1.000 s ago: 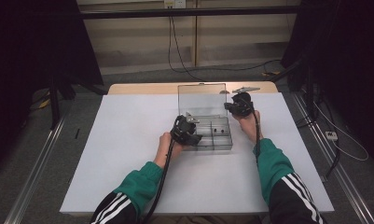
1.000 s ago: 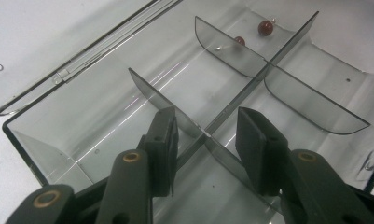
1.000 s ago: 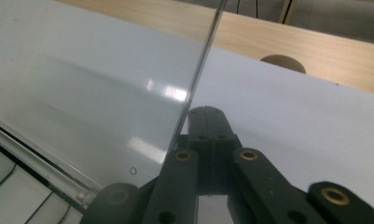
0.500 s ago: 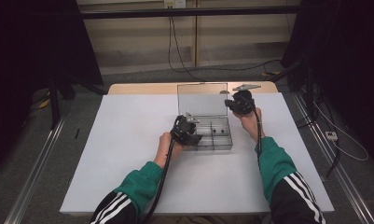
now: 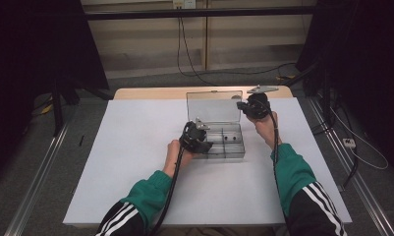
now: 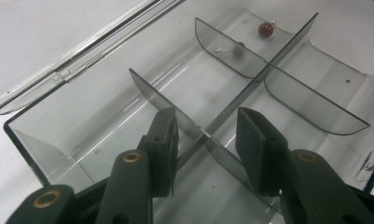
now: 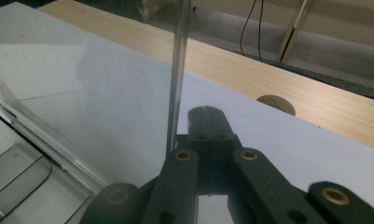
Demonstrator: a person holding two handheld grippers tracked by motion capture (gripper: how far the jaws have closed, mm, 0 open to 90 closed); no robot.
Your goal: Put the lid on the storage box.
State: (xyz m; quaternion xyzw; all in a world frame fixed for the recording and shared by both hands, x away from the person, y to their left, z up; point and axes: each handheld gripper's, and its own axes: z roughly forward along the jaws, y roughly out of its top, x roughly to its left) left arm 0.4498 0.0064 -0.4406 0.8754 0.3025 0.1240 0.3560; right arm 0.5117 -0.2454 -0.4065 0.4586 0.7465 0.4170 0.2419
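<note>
A clear compartment box point(image 5: 223, 140) sits mid-worktop point(image 5: 135, 147), lid point(image 5: 214, 104) upright, two dark beads point(image 6: 265, 29) inside (far compartments). Left hand-held gripper point(image 6: 205, 135) straddles a divider point(image 6: 175, 116), spread; right hand-held gripper point(image 7: 207, 122) pressed together beside the lid's edge.

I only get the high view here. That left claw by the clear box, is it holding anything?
Observer: No. In the left gripper view, the left gripper has its jaws apart. They straddle a grey divider inside the clear box, with a gap on each side.
Operator: What are the dark specks in the box?
Observer: Small dark red balls. One bead lies in a far compartment.
Operator: And the right claw?
Observer: The right gripper is shut on nothing, just beside the edge of the raised lid.
</note>
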